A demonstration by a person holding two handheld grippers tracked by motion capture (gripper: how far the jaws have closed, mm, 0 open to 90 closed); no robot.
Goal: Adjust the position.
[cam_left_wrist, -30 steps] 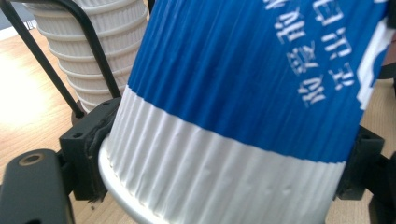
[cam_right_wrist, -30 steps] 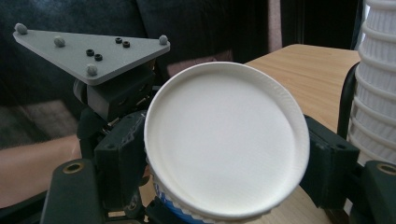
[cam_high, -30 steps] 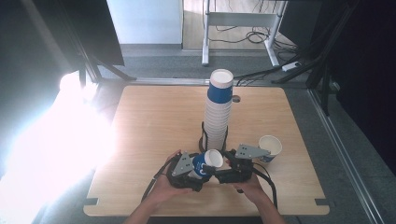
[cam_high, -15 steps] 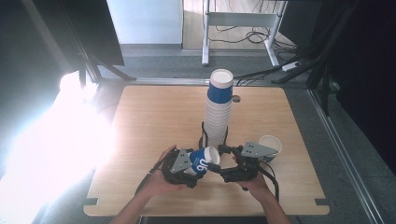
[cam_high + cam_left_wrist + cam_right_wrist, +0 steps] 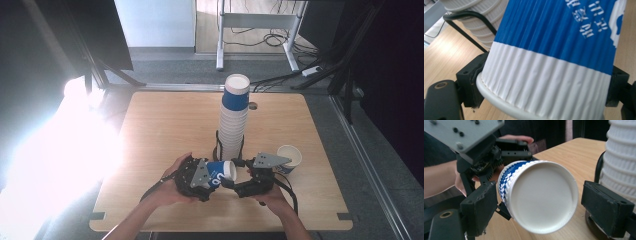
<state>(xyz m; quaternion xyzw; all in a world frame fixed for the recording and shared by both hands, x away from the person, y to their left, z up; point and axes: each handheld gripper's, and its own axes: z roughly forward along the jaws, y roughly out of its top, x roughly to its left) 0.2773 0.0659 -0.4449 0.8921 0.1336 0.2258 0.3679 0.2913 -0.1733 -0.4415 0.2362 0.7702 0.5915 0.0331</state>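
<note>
Cups (image 5: 220,173) — one pinched by left gripper (image 5: 206,176); right gripper (image 5: 231,181) just spread, one stack (image 5: 234,117).

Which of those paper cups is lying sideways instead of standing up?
The blue-and-white cup clamped in the left gripper; the loose cup and the stack stand upright.
</note>
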